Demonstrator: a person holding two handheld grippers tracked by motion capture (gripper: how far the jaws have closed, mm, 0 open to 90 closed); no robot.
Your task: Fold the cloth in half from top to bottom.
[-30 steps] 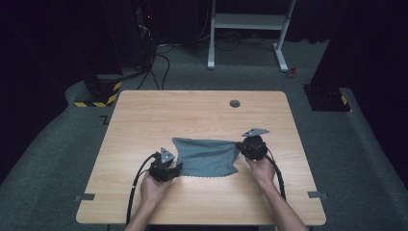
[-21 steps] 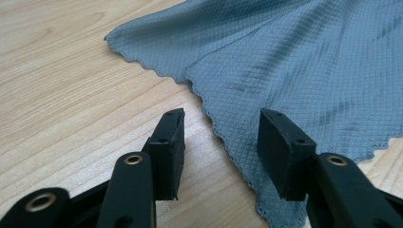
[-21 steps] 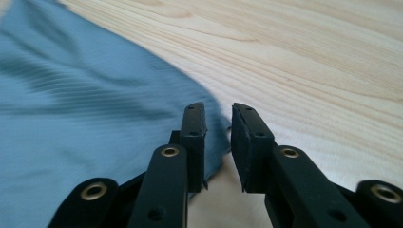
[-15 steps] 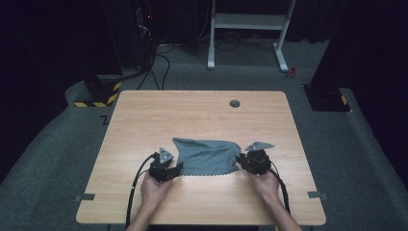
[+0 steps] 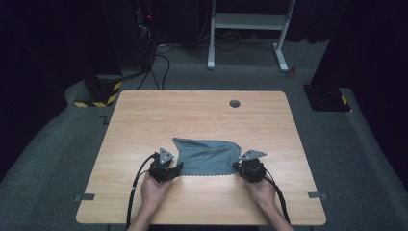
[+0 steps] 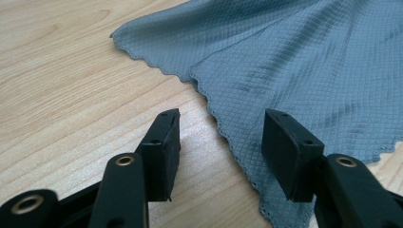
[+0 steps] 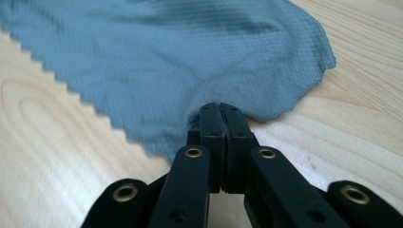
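A grey-blue cloth with a scalloped edge lies folded on the wooden table, near its front edge. My left gripper rests at the cloth's left front corner. In the left gripper view it stands open, and the cloth's zigzag edge runs between its jaws. My right gripper sits at the cloth's right front corner. The right gripper view has it shut on a pinch of the cloth, which rises slightly into the jaws.
A round dark grommet sits in the table near its far edge. Beyond the table are a white desk frame, cables and a yellow-black striped base on grey carpet. Bare wood surrounds the cloth.
My right gripper has moved toward the person and slightly down the table, drawing the cloth's right corner with it. The left gripper has stayed almost in place.
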